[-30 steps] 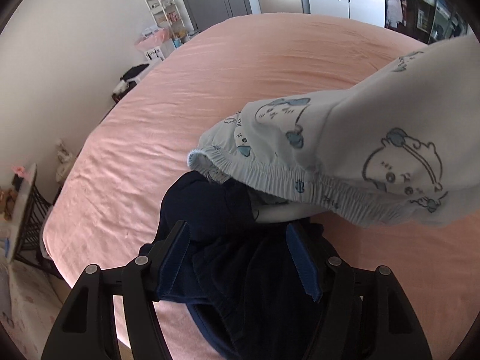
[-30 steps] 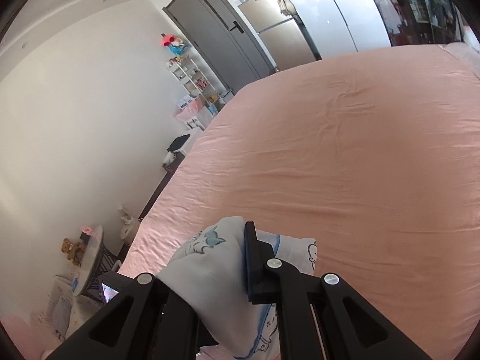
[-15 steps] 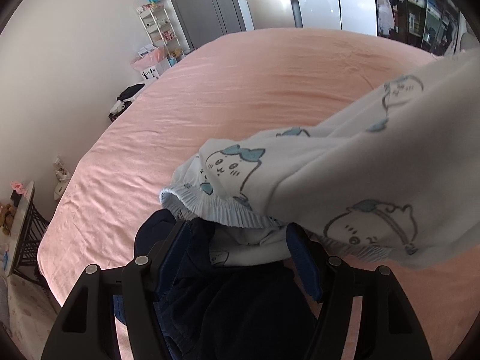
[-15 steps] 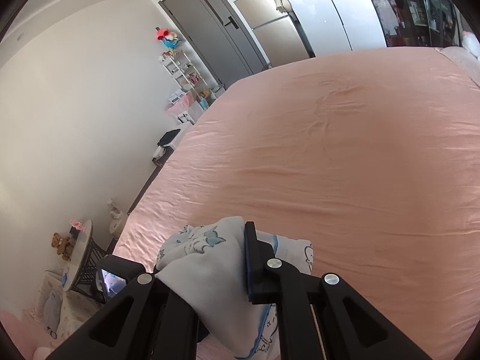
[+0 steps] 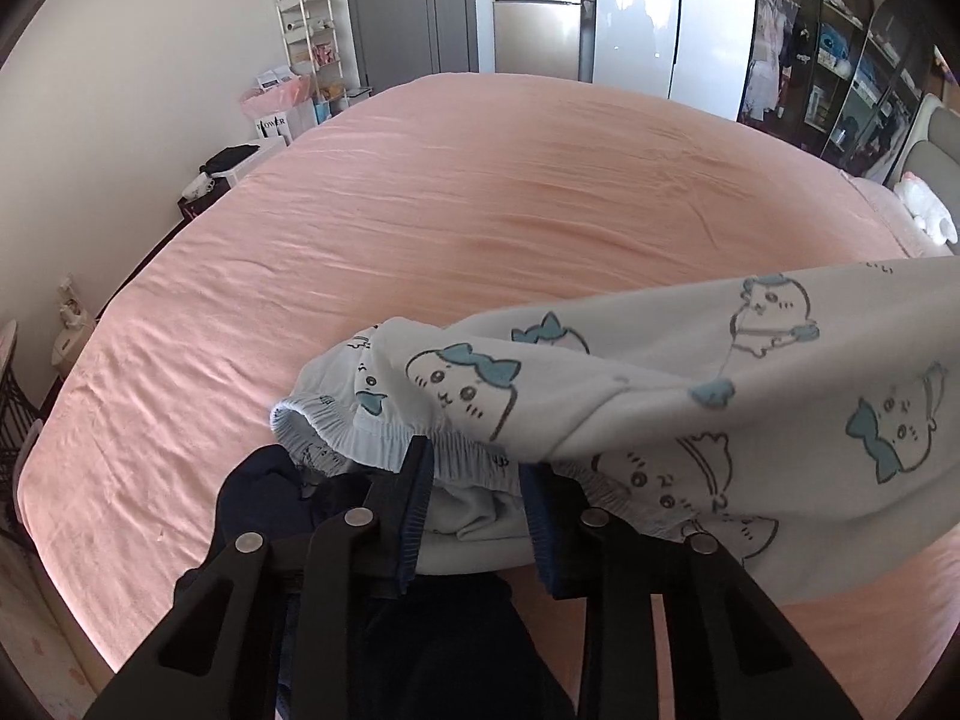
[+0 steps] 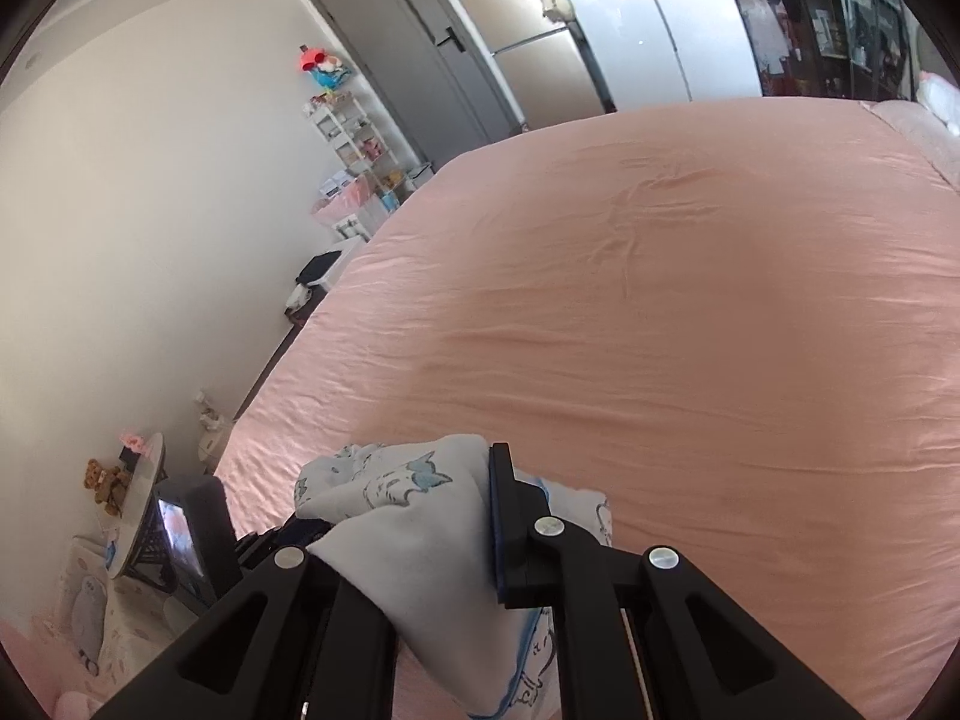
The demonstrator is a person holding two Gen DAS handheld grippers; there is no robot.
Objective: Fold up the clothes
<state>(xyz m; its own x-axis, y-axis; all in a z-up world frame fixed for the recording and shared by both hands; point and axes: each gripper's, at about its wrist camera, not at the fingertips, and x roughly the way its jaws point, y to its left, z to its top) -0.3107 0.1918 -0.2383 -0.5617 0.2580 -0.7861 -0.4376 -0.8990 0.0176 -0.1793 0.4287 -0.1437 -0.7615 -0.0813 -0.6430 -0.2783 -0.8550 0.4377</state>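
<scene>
Light blue pyjama trousers (image 5: 690,396) with a cartoon animal print hang over the pink bed (image 5: 480,210), stretched from lower centre to the right edge. My left gripper (image 5: 474,504) is closing its jaws, and the elastic waistband bunches between the pads and fills the gap. Under that gripper lies a dark navy garment (image 5: 264,498). In the right wrist view my right gripper (image 6: 474,516) is shut on another fold of the pyjama trousers (image 6: 408,516). The cloth drapes over its left finger and hides it.
The pink bed (image 6: 660,300) stretches far ahead and to the right. Along the left wall stand a white shelf (image 5: 306,36), a grey door and a fridge (image 5: 534,6). A small round table (image 6: 138,498) with a teddy stands at the bed's near corner.
The left gripper's jaws have narrowed around the waistband, which had lain above and ahead of them. The left view has tipped up, showing more room. The right gripper keeps its hold.
</scene>
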